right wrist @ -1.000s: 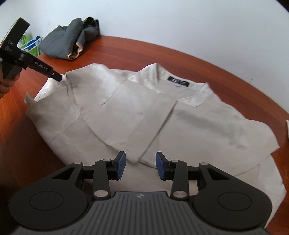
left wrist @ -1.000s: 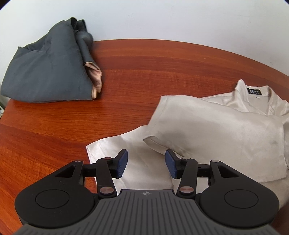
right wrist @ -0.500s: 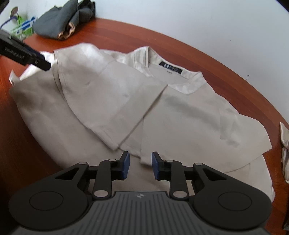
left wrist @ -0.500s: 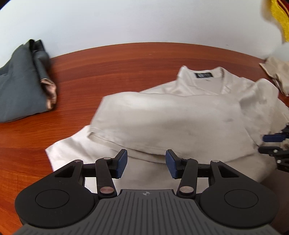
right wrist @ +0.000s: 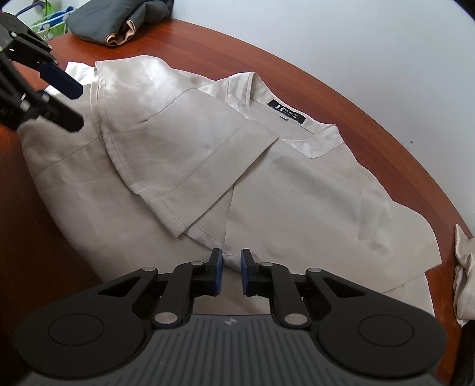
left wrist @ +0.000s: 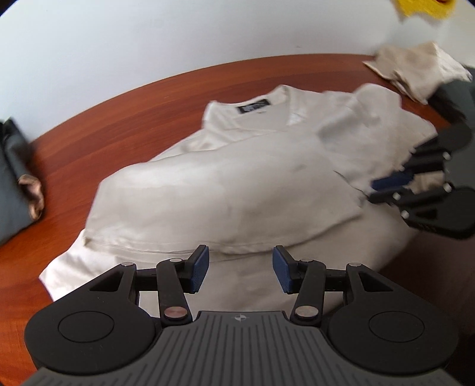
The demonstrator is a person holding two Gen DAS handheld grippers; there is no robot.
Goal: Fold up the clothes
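A beige shirt (right wrist: 282,184) with a black neck label lies on the wooden table (right wrist: 371,124), both sleeves folded in over its front. It also shows in the left wrist view (left wrist: 225,190). My left gripper (left wrist: 240,268) is open and empty, just above the shirt's left side edge; it shows in the right wrist view (right wrist: 68,104) too. My right gripper (right wrist: 230,274) has its jaws narrowed to a small gap over the lower hem of the folded sleeve, with nothing between the pads. It shows in the left wrist view (left wrist: 392,188) at the shirt's right side.
A dark grey garment (right wrist: 118,20) is bundled at the table's far left corner, also in the left wrist view (left wrist: 14,184). A folded beige cloth (left wrist: 415,71) lies at the far right, its edge in the right wrist view (right wrist: 464,273). A white wall stands behind.
My left gripper has swung right, toward the shirt's middle. My right gripper has moved down and forward to the sleeve hem, and its jaws have closed from wide to a narrow gap.
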